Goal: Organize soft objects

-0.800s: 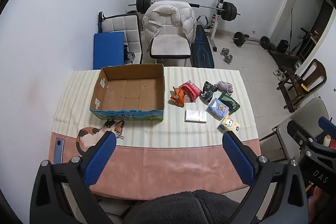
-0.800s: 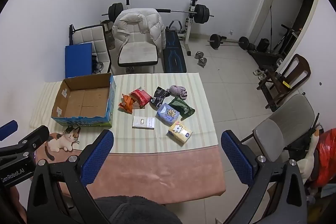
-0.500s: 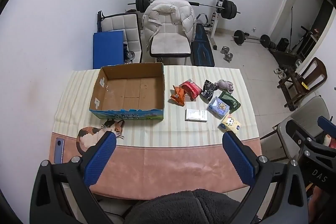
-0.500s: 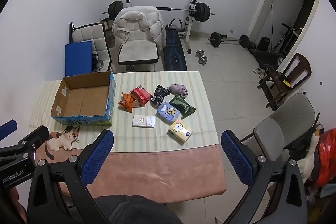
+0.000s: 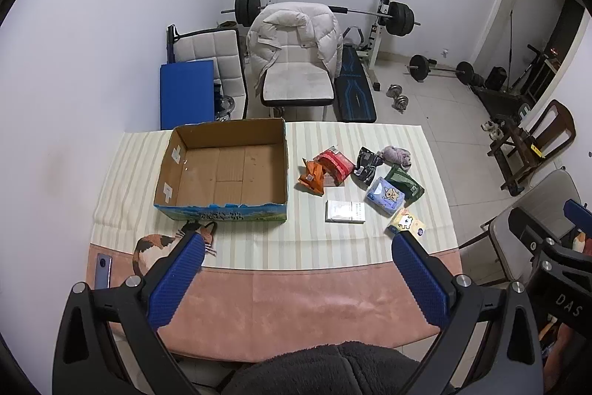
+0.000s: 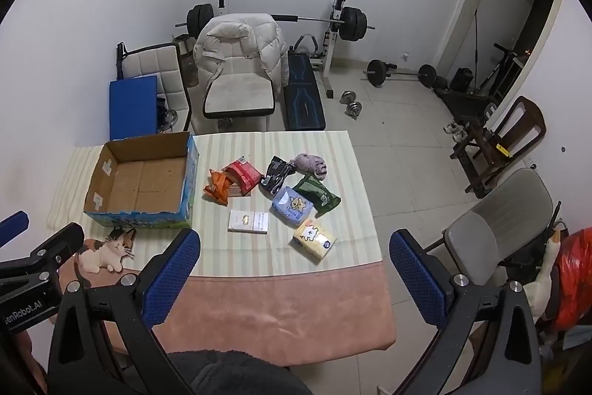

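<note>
An open cardboard box [image 5: 225, 169] stands empty on the left of the striped tablecloth [image 5: 259, 247]; it also shows in the right wrist view [image 6: 144, 180]. To its right lie several soft packs: an orange pack [image 5: 312, 174], a red pack [image 5: 333, 163], a black pack [image 5: 364, 165], a purple plush [image 5: 397, 156], a green pack [image 5: 405, 184], a blue tissue pack [image 5: 384, 195], a white pack [image 5: 344, 211] and a yellow tissue pack [image 5: 405, 226]. My left gripper [image 5: 296, 247] and right gripper [image 6: 294, 247] are both open and empty, high above the near table edge.
A phone [image 5: 103, 271] lies at the near left corner. A grey chair [image 6: 495, 224] stands right of the table. A white chair with a jacket [image 5: 296, 62], a blue pad [image 5: 187, 93] and a weight bench stand behind the table.
Both views have shifted slightly; the table sits a little lower and farther. Nothing on the table has moved. Both grippers stay open.
</note>
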Demonstrator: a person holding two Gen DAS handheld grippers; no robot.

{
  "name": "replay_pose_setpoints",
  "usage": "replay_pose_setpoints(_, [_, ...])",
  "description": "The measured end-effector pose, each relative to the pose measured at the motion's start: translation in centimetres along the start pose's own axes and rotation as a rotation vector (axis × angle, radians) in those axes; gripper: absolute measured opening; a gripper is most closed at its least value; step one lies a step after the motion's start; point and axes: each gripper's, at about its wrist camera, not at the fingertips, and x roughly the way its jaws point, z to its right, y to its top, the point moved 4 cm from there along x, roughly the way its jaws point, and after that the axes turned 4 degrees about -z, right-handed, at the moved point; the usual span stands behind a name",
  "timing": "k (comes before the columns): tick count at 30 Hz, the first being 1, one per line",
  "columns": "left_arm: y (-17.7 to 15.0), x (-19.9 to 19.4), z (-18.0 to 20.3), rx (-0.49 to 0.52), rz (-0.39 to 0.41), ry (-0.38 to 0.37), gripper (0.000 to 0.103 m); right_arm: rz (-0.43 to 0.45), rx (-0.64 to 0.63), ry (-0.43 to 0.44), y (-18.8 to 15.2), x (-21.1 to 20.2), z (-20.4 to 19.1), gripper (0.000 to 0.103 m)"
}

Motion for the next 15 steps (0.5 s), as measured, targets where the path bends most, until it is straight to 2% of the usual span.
replay_pose_setpoints(15, [0.39, -0.43, 0.08, 0.002, -0.002, -0.007, 0.103, -0.001, -0.014, -0.004, 0.75, 0.05, -0.81, 0.103])
